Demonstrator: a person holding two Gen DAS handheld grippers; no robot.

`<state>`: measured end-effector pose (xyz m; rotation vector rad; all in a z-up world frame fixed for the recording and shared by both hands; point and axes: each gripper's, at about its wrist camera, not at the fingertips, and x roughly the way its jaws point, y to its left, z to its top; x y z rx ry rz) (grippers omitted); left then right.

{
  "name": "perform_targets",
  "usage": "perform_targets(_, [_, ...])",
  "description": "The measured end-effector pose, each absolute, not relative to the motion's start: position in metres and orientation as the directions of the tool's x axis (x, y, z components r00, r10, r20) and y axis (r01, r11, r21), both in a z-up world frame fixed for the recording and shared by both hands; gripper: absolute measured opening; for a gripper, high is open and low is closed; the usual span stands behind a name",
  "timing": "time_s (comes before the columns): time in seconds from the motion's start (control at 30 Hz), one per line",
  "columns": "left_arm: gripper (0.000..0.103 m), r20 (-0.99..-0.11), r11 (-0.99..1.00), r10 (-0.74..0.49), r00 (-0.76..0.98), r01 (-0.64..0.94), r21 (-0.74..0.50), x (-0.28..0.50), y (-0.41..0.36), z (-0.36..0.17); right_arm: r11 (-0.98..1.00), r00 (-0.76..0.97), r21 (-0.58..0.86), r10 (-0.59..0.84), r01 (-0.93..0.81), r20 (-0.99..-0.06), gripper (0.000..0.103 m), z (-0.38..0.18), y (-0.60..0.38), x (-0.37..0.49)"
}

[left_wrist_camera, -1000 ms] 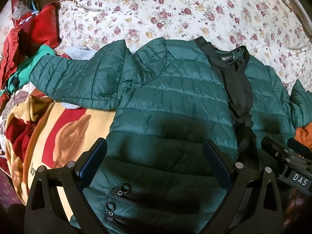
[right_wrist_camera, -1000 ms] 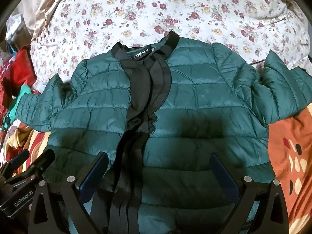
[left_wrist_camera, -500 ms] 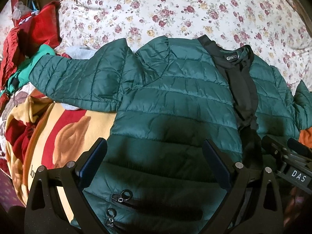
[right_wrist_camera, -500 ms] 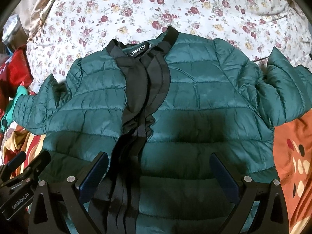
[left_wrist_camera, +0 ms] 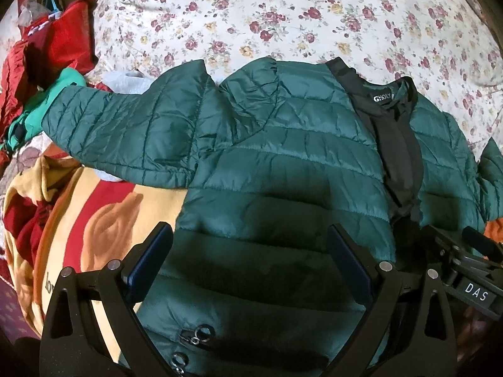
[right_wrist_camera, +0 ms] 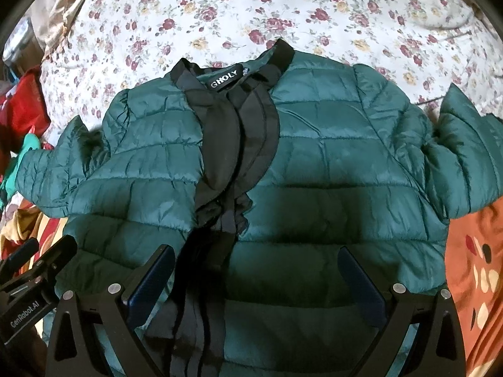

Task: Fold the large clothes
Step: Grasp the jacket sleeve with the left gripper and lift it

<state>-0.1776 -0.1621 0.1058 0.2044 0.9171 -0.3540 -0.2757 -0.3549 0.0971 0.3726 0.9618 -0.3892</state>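
A dark green quilted puffer jacket [left_wrist_camera: 283, 163] lies front up on the bed, collar away from me, with a black placket and a "GHOLY" label [right_wrist_camera: 224, 82]. Its sleeves spread out to the left [left_wrist_camera: 119, 135] and to the right [right_wrist_camera: 462, 157]. My left gripper [left_wrist_camera: 250, 260] is open and empty, above the jacket's lower left panel near its pocket zips [left_wrist_camera: 196, 336]. My right gripper [right_wrist_camera: 256, 276] is open and empty, above the lower front by the black placket [right_wrist_camera: 220, 220]. Each gripper shows at the edge of the other's view.
A floral bedspread [left_wrist_camera: 283, 15] lies beyond the collar. A yellow and red blanket [left_wrist_camera: 94, 226] lies to the left under the sleeve, and an orange patterned one [right_wrist_camera: 478, 267] to the right. Red and teal clothes [left_wrist_camera: 53, 62] are piled at the far left.
Both grippers have moved a little forward up the jacket, so it sits lower and larger in both views. Both stay open; the jacket has not moved.
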Motion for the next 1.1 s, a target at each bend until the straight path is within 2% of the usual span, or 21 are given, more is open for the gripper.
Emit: perform_targets(1.1, [0.099,-0.785,0.973,-0.08,0.614,0.221,0.073,-0.102,-0.092,0.113,0.895,0.521,0.172,-0.077,0.412,-0.85,0.103,0.081,-0.325,-0.205])
